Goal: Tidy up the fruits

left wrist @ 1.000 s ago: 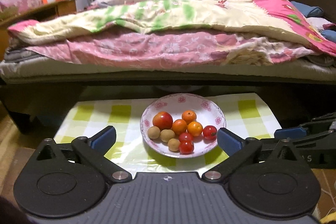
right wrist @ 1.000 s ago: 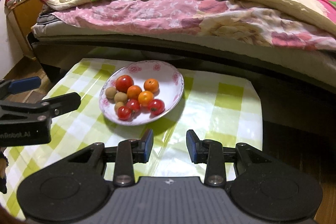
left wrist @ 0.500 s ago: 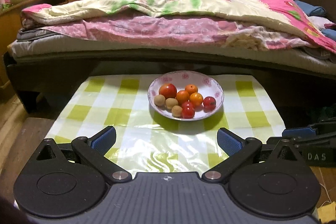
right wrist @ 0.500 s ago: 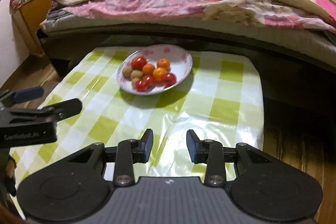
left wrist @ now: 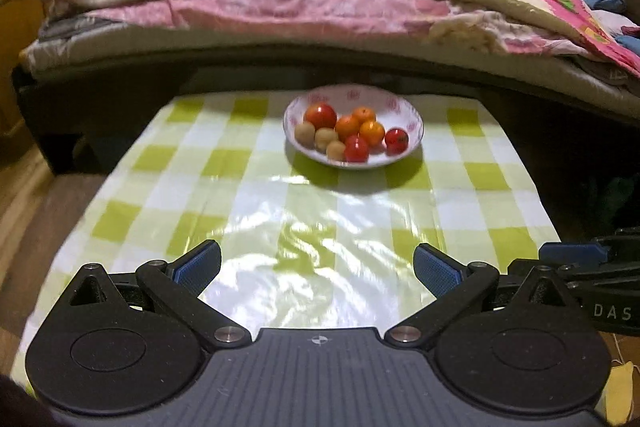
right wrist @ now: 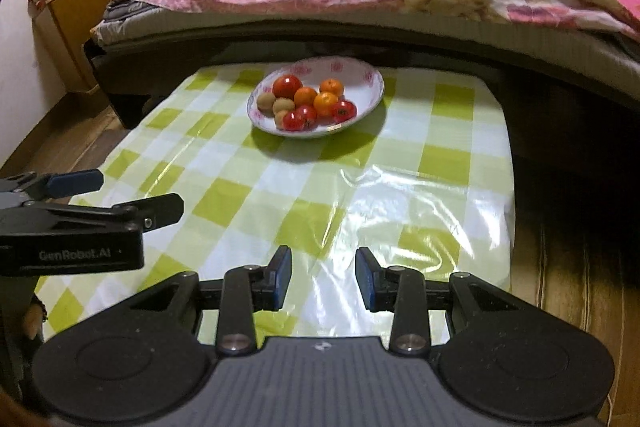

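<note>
We see the plate of fruit at upper centre of the table, well apart from both tools. The left tool gapes wide and the right tool narrower, both empty. Round fruit may roll off if nudged. Only the right view shows the left tool from the side.

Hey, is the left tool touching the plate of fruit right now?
Apart. The left wrist view shows the left tool open, with bare checked tablecloth between it and the plate.
</note>
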A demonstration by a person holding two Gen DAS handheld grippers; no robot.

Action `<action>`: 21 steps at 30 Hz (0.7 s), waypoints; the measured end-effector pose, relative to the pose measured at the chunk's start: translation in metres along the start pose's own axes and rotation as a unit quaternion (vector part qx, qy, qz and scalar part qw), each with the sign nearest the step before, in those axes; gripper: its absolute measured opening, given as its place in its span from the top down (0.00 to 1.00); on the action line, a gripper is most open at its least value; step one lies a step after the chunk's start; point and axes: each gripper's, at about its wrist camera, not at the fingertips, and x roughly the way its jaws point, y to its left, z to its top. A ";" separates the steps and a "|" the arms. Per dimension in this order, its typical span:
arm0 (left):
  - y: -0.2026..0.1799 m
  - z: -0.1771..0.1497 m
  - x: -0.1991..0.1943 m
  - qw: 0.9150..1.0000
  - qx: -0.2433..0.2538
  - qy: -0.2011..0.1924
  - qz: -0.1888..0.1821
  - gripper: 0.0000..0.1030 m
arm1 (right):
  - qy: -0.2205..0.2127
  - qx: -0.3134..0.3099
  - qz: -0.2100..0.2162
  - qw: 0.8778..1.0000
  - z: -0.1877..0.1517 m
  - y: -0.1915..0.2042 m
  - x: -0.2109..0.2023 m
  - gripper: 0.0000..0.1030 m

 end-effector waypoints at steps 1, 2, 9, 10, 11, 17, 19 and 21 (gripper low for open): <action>0.000 -0.002 0.001 1.000 -0.001 0.005 0.000 0.00 | 0.004 0.002 -0.002 1.000 -0.003 0.000 0.001 0.51; 0.001 -0.004 0.001 1.000 -0.004 0.011 -0.002 0.00 | 0.007 0.003 -0.003 1.000 -0.005 0.000 0.002 0.51; 0.000 -0.011 0.002 0.999 -0.018 0.038 -0.020 0.00 | 0.014 0.003 0.004 1.000 -0.011 0.008 0.005 0.51; 0.000 -0.013 0.003 0.999 -0.016 0.042 -0.020 0.00 | 0.013 0.003 0.004 1.000 -0.012 0.009 0.005 0.51; 0.000 -0.014 0.003 0.999 -0.016 0.047 -0.021 0.00 | 0.013 0.005 0.005 1.000 -0.013 0.010 0.005 0.51; -0.001 -0.022 0.010 0.996 -0.021 0.077 -0.029 0.00 | 0.020 0.013 0.002 1.000 -0.019 0.011 0.009 0.51; -0.003 -0.025 0.012 0.996 -0.017 0.081 -0.029 0.00 | 0.025 0.013 -0.002 1.000 -0.020 0.011 0.010 0.51; -0.002 -0.026 0.013 0.995 -0.021 0.086 -0.034 0.00 | 0.023 0.014 -0.005 1.000 -0.021 0.010 0.009 0.51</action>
